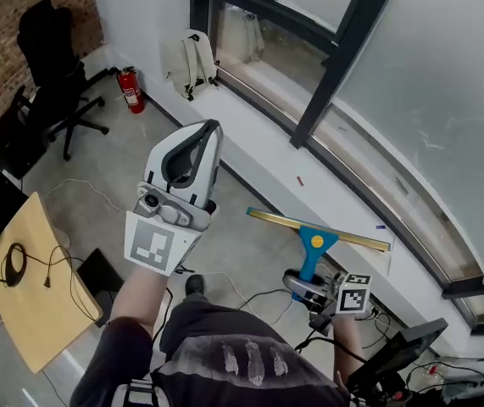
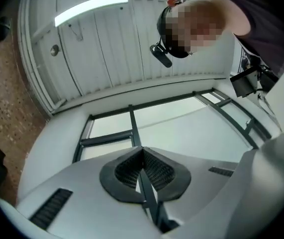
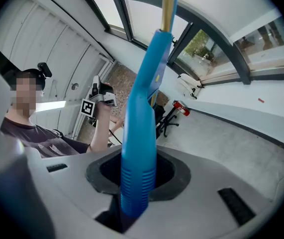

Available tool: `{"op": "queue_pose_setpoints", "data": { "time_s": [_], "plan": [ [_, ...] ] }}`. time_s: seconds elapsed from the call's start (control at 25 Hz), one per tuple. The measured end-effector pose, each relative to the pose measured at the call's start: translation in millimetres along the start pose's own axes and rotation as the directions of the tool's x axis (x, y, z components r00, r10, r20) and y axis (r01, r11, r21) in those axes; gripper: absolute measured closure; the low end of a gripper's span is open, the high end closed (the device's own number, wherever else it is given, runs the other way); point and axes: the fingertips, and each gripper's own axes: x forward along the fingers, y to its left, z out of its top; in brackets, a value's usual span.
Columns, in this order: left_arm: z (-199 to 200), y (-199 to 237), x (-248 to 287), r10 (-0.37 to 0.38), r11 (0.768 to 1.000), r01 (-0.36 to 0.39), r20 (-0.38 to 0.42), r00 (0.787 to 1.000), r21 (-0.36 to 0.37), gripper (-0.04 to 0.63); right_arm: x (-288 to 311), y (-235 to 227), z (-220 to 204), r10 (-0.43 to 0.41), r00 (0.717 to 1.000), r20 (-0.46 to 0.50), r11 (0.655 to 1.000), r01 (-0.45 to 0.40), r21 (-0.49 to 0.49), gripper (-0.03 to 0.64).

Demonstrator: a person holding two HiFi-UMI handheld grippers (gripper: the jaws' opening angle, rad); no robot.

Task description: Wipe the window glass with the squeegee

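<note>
- Below the window, short of the white ledge [image 1: 269, 155], the squeegee [image 1: 314, 246] hangs over the floor. Its brass blade is well apart from the window glass [image 1: 445, 83]. Wiping looks not yet begun.
- Risk: the grip sits low on the blue handle, far from the blade. Pressing the blade to the glass would likely lever the handle round between the jaws, leaving streaks or letting the tool slip.
- Risk: the dark frame bar [image 1: 336, 62] splits the panes. A wide stroke could knock the blade end against it and jolt the tool loose.
- Risk: cables [image 1: 254, 293] trail on the floor by the feet. A step toward the ledge could snag them.
- Right gripper [image 1: 306, 280]: jaws clamped on the squeegee's ribbed handle end [image 3: 138, 183], which stands straight up between them. The blade points away toward the window. It touches nothing else.
- Left gripper [image 1: 214, 126]: raised high, jaws pressed together [image 2: 142, 153], pads meeting with nothing between them. It points toward the window and touches nothing.
- Judgement: the left one seems spare for now. The work falls to the right.
</note>
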Motion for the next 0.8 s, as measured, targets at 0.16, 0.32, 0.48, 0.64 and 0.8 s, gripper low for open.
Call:
{"op": "queue_pose_setpoints", "data": {
  "time_s": [0.16,0.32,0.48,0.64,0.8],
  "plan": [
    [-48,16,7,-0.218,0.975,0.211,-0.134,0.967,-0.062,0.591,51,8,46,0.018,0.998,0.053,0.999,-0.016,-0.035,0.517],
    [-96,33,-21,-0.380,0.918,0.331,-0.237,0.894,-0.219,0.591,111,17,77,0.077,0.995,0.057,0.996,-0.074,-0.044,0.517],
    [-133,45,-47,-0.443,0.887,0.363,-0.305,0.843,-0.285,0.591,150,19,101,0.101,0.994,0.041,0.993,-0.098,-0.064,0.517],
    [-158,49,-48,-0.483,0.870,0.393,-0.353,0.801,-0.299,0.590,161,6,118,0.076,0.996,-0.047,0.995,-0.079,-0.065,0.517],
    [-192,61,-43,-0.488,0.864,0.365,-0.399,0.776,-0.346,0.591,168,-28,137,0.000,0.989,-0.150,0.996,-0.014,-0.089,0.517]
  ]
}}
